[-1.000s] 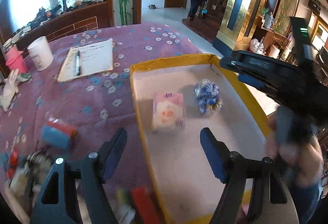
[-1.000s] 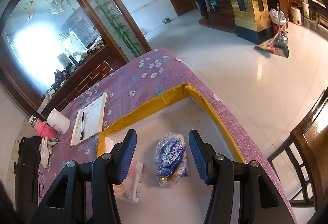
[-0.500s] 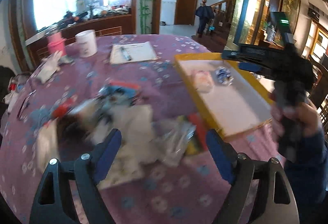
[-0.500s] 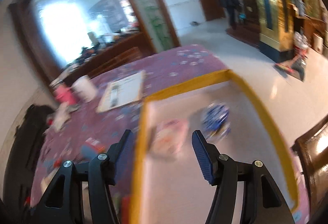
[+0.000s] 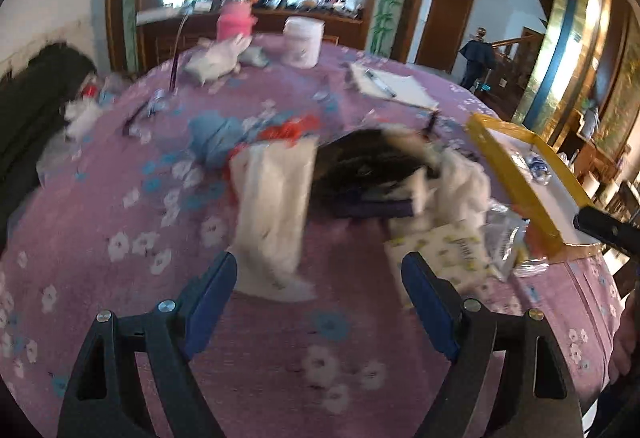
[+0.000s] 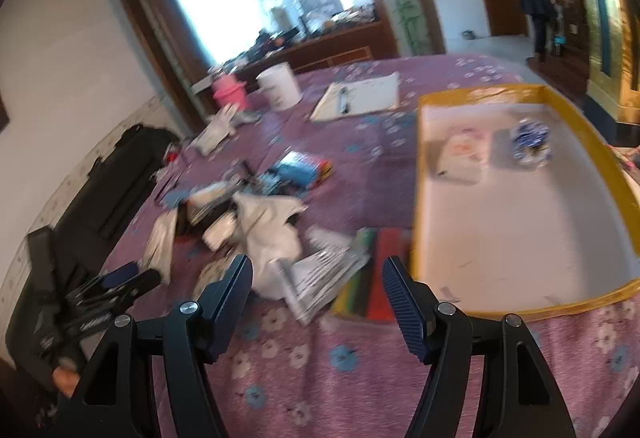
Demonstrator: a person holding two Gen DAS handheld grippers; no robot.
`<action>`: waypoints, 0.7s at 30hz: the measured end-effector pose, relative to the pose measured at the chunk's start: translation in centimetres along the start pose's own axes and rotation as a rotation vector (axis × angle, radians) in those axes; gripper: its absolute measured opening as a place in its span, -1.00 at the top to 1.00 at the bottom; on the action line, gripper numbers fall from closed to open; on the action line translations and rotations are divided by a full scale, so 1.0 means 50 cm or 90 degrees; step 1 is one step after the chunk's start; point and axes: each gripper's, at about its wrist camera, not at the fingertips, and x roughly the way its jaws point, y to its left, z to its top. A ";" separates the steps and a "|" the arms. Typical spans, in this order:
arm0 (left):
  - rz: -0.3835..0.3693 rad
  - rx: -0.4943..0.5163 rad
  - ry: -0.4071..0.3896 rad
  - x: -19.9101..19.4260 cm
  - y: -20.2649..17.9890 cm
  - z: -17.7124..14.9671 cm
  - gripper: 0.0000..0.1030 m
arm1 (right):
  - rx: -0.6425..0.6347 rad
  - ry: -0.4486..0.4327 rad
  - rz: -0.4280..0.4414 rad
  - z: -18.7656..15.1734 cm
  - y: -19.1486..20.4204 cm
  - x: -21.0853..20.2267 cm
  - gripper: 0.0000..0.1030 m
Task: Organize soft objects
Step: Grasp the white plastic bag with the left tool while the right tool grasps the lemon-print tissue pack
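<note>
Your desk cloth is purple with white and blue flowers. The tray has a yellow rim and white floor, holding a pink-white packet and a blue-white one. Tool pads are blue.

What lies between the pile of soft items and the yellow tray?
In the right wrist view, a clear striped packet and red-green flat packs lie between pile and yellow tray.

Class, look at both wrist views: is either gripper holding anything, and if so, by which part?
Nothing is held. The left gripper and the right gripper both stand open above the purple tablecloth, with nothing between their fingers.
</note>
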 end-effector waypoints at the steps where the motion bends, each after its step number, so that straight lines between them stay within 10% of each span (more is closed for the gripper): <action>1: -0.020 -0.022 0.013 0.008 0.016 0.001 -0.62 | -0.001 0.008 0.002 -0.002 0.004 0.007 -0.39; 21: -0.056 -0.152 -0.016 -0.004 0.088 -0.001 -0.63 | -0.168 0.207 0.118 -0.004 0.187 0.230 -0.40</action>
